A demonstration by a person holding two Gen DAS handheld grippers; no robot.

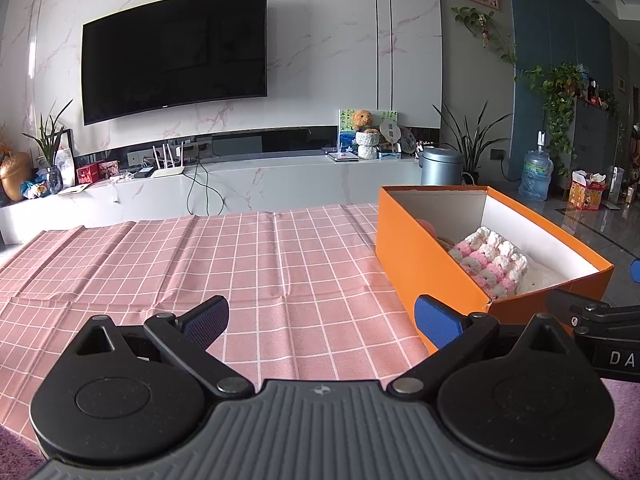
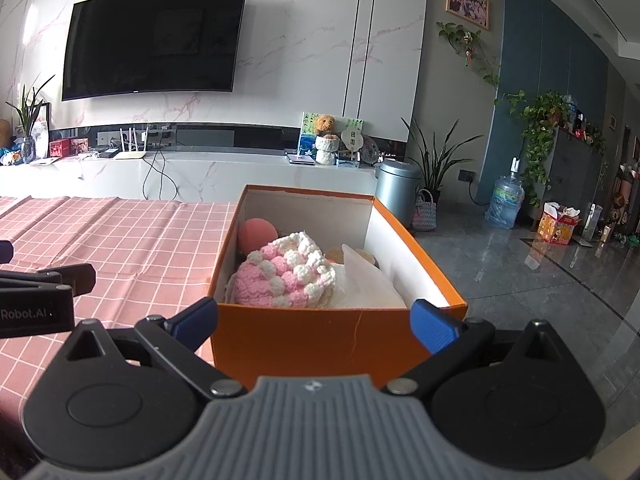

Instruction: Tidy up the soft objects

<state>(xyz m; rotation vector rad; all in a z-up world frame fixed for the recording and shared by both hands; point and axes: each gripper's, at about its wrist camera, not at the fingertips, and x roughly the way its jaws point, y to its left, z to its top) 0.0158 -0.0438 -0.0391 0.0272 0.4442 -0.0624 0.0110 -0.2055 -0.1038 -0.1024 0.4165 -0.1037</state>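
Both the left hand-held gripper (image 1: 322,316) and right hand-held gripper (image 2: 314,322) are spread wide and empty, with the pink-and-white knitted piece (image 2: 286,276) already inside the orange box (image 2: 320,340) on the table (image 1: 200,264), so I judge it best to withdraw level without nudging the box.

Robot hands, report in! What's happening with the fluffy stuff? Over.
Left gripper open, empty. Right gripper open, empty. Pink-white knit in orange box. Nothing blocking.
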